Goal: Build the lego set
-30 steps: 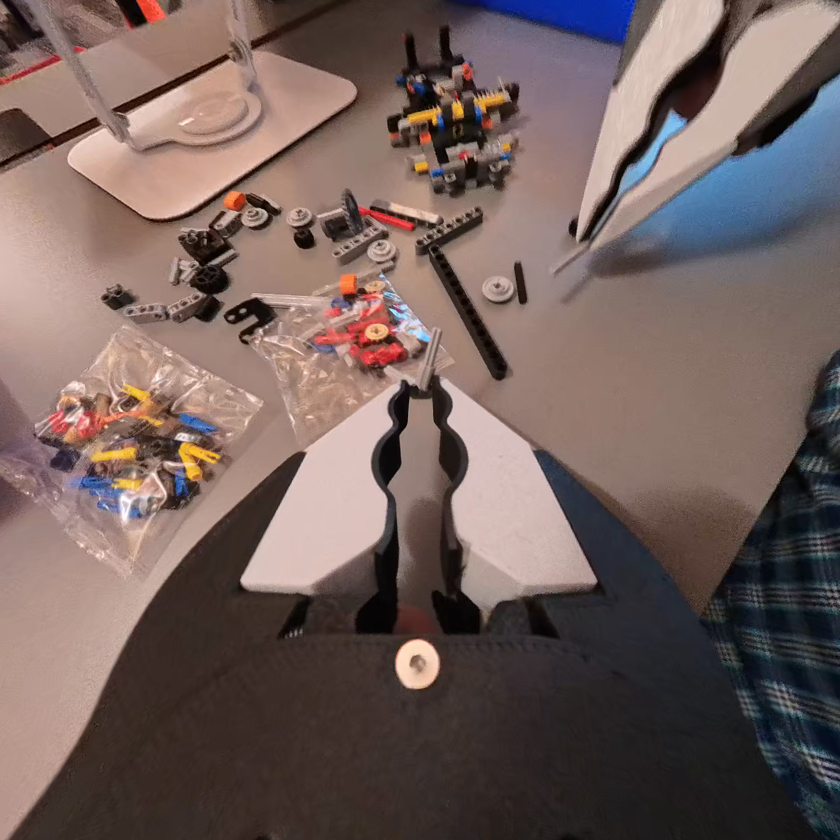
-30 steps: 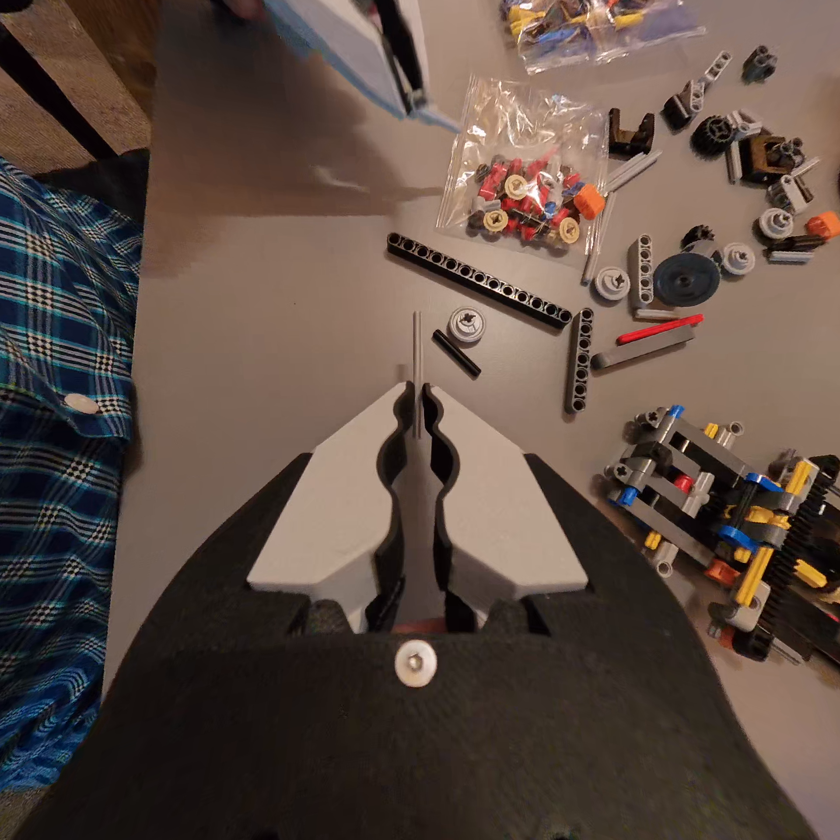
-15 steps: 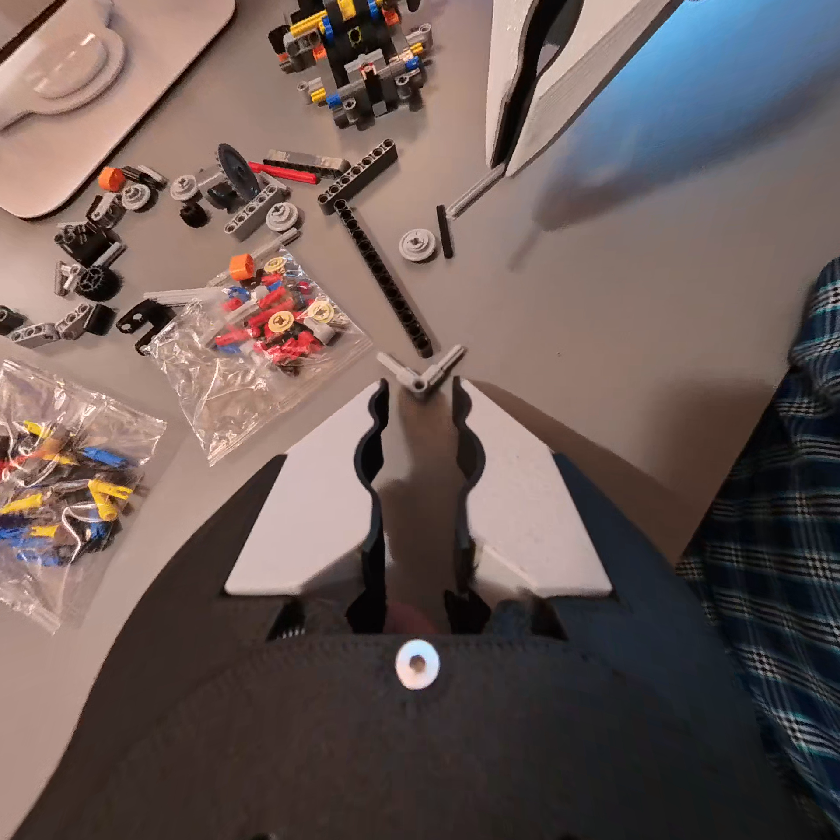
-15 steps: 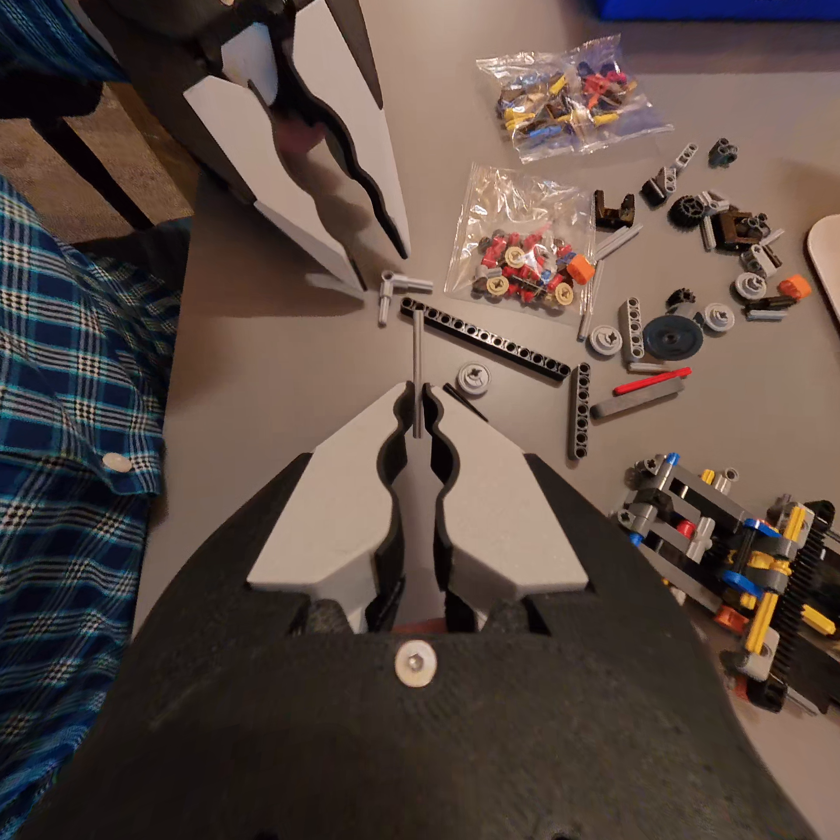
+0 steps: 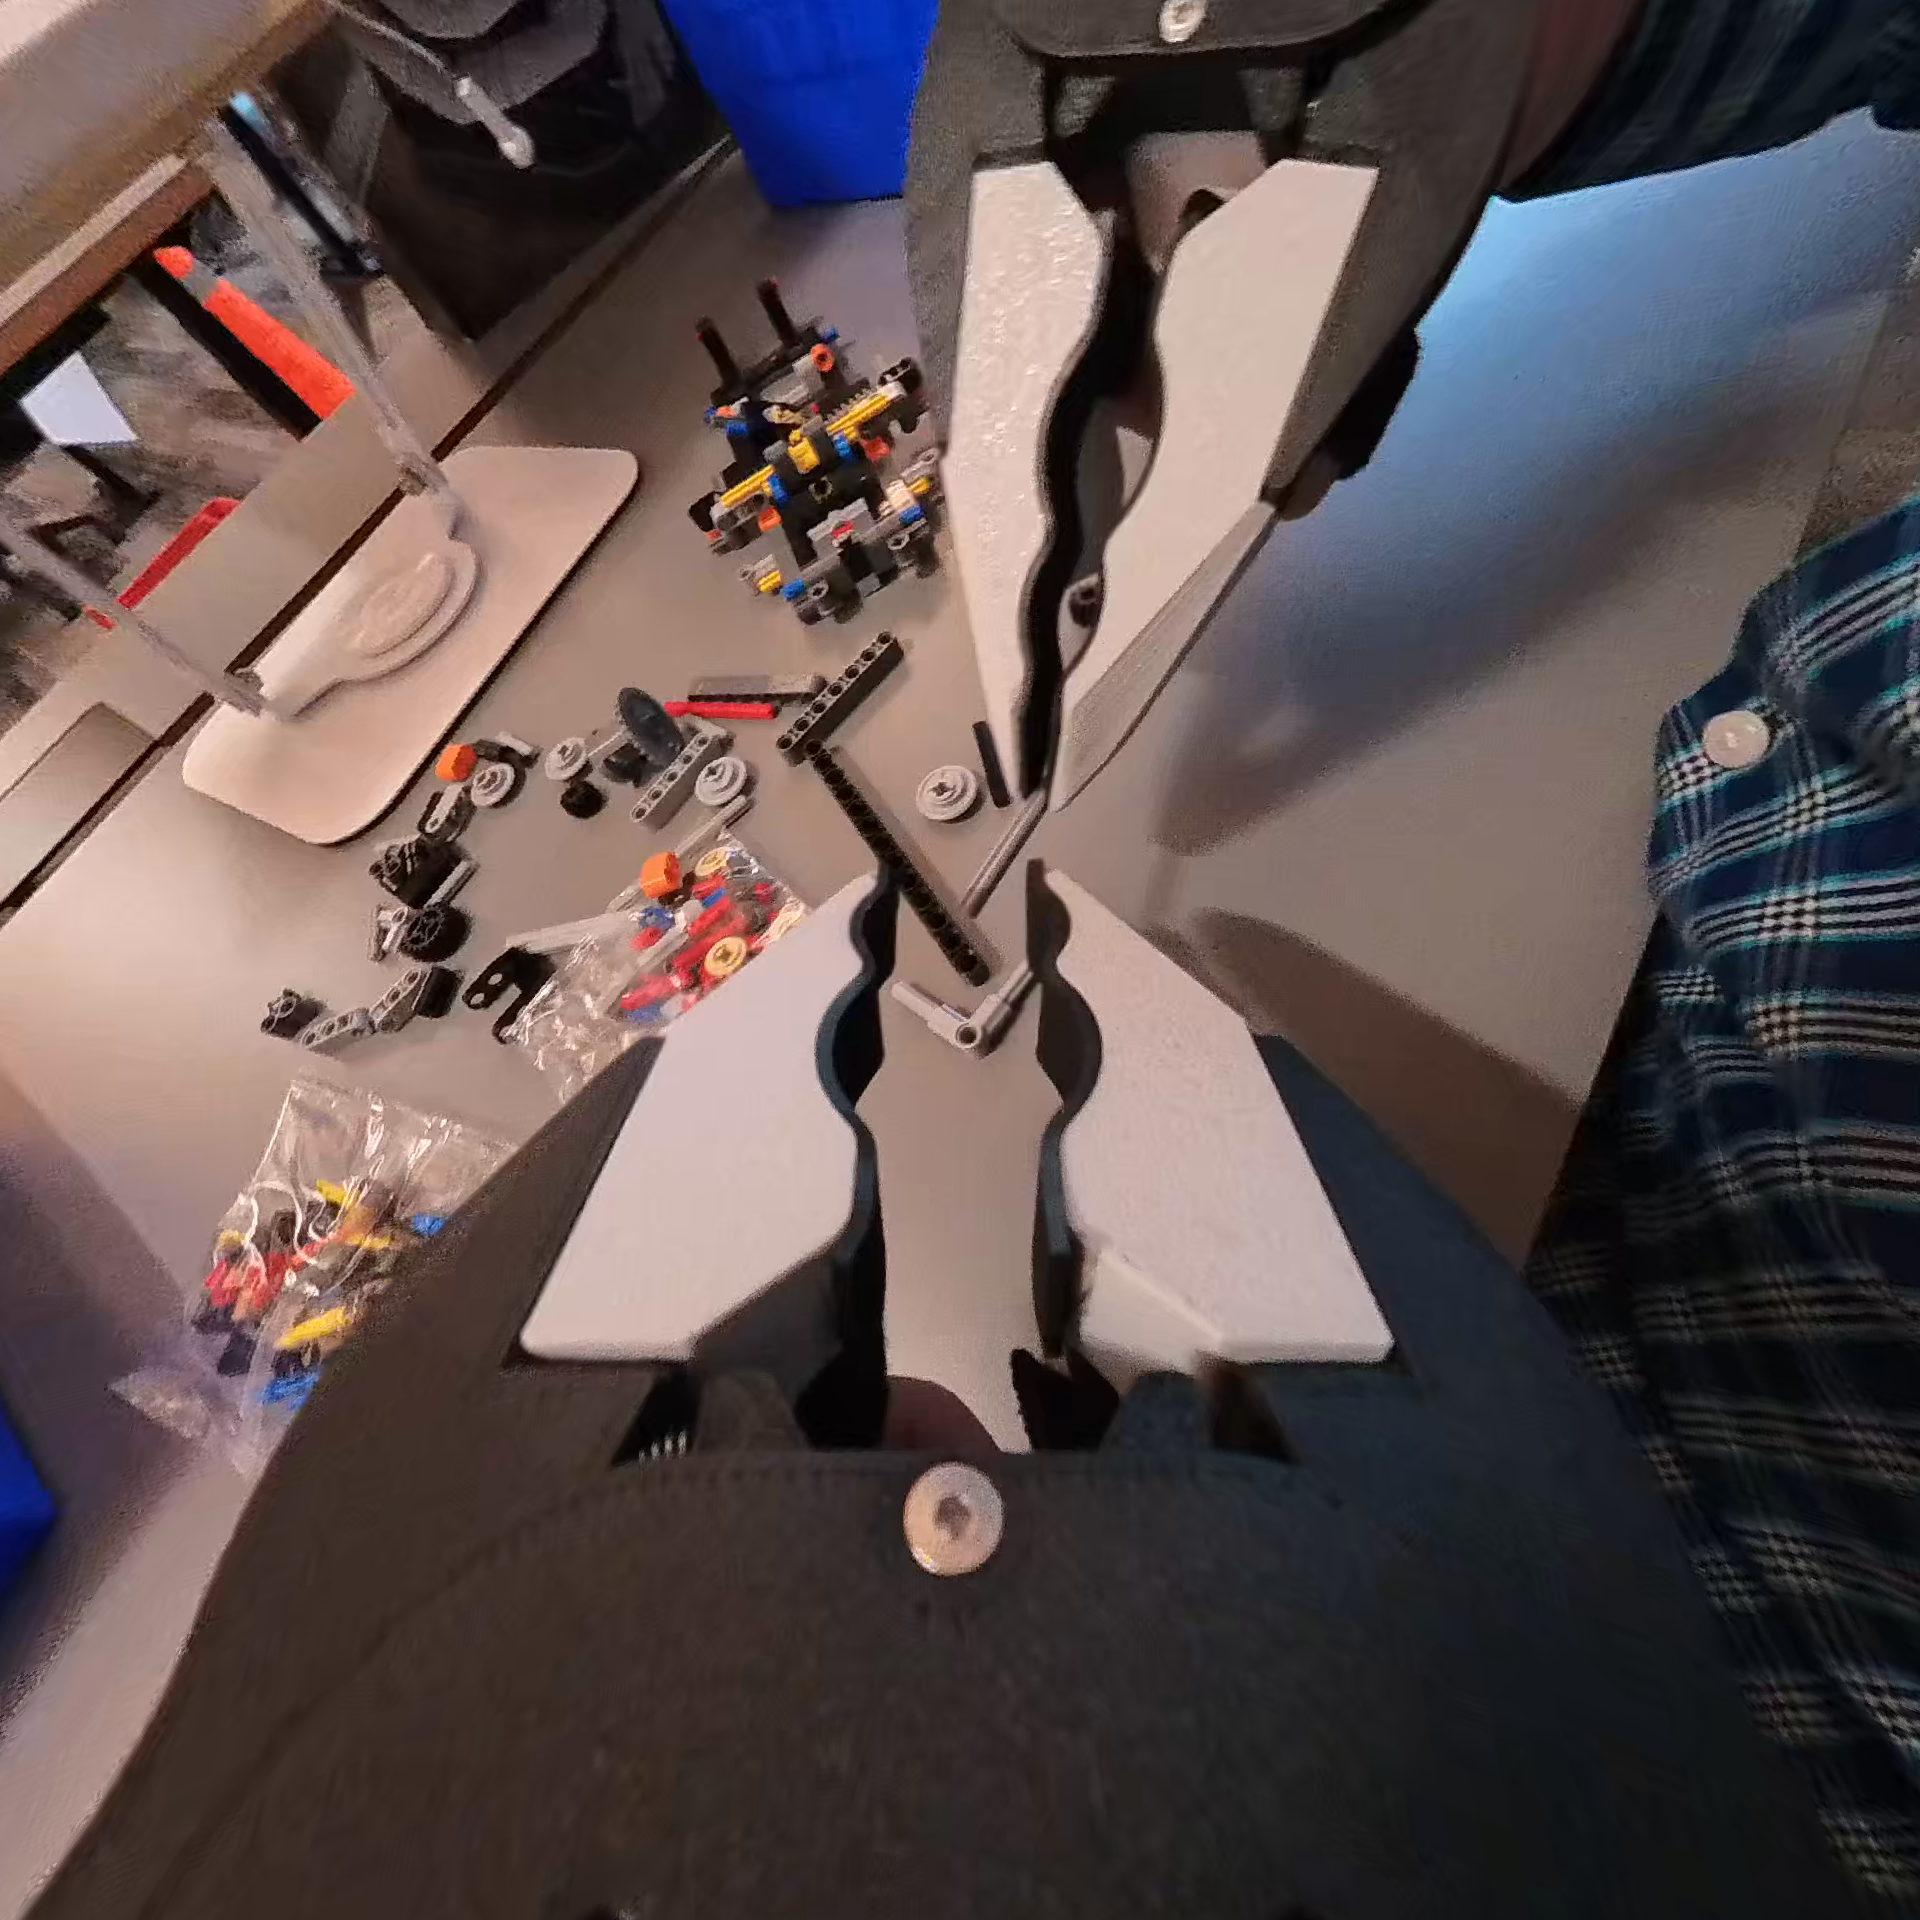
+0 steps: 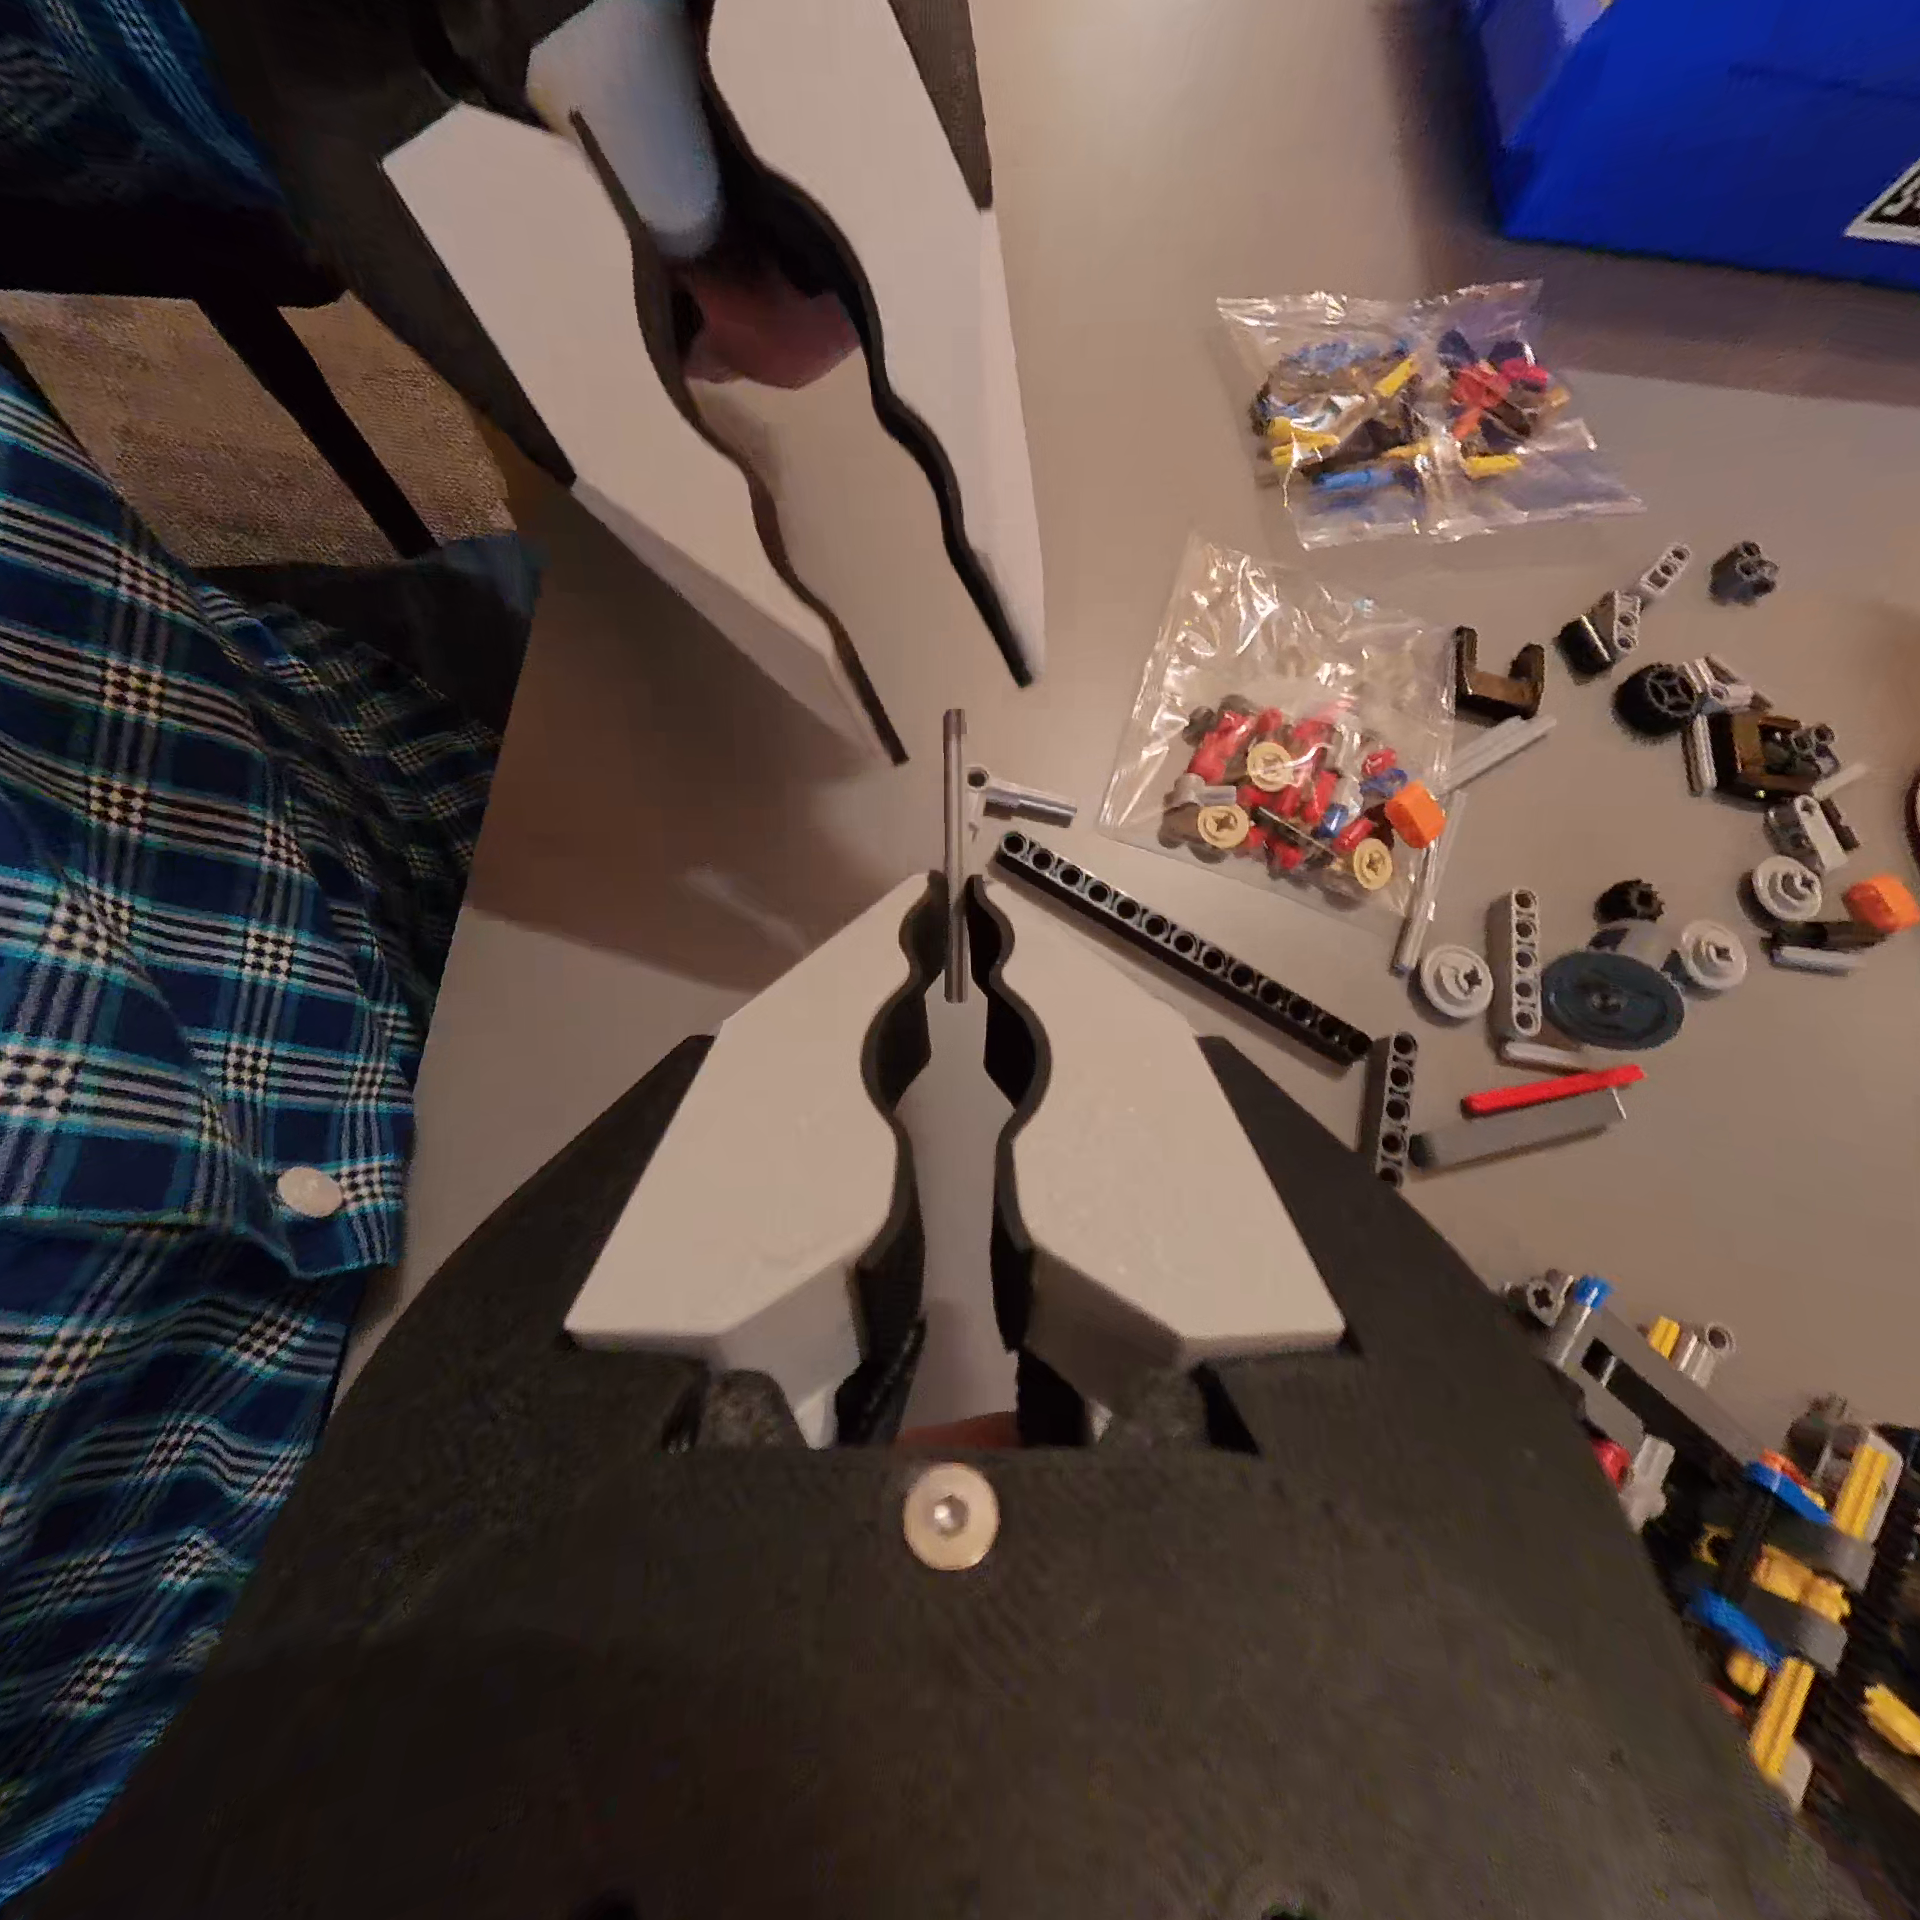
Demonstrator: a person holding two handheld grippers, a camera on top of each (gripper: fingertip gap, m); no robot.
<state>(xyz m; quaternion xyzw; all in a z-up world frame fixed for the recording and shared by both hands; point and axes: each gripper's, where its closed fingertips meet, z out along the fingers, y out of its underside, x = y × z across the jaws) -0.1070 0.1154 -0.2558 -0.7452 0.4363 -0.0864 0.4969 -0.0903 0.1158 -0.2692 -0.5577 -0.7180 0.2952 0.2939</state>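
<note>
The thin grey plastic axle rod [image 6: 954, 862] is clamped at its lower end between the tips of the right tongs [image 6: 956, 888] and points toward 12 o'clock in the right wrist view. The small grey angled connector [image 5: 966, 1013] lies loose on the grey desk [image 6: 644, 935], between the fingers of the left tongs [image 5: 961, 883], which stand wide apart and hold nothing.

Risks, as judged:
- The axle rod is held by a short length only; side load against the connector could pivot it or pull it free.
- The connector is unsecured. If the left tongs close off-centre, it may skid toward the long black holed beam [image 6: 1174, 951] at 3 o'clock.
- Both tongs work close together; the fingers may collide.

Count:
- Axle rod in grip: one.
- Angled connector: one.
- Clear plastic bags of small parts: two, one mostly red [image 6: 1288, 790], one mixed blue and yellow [image 6: 1423, 416].
- Partly built black, grey and yellow assembly [image 5: 821, 468]: one.
- Blue box [image 6: 1714, 135]: one.
- Loose parts scattered at 3 o'clock: too many and too small for a reliable count.
</note>
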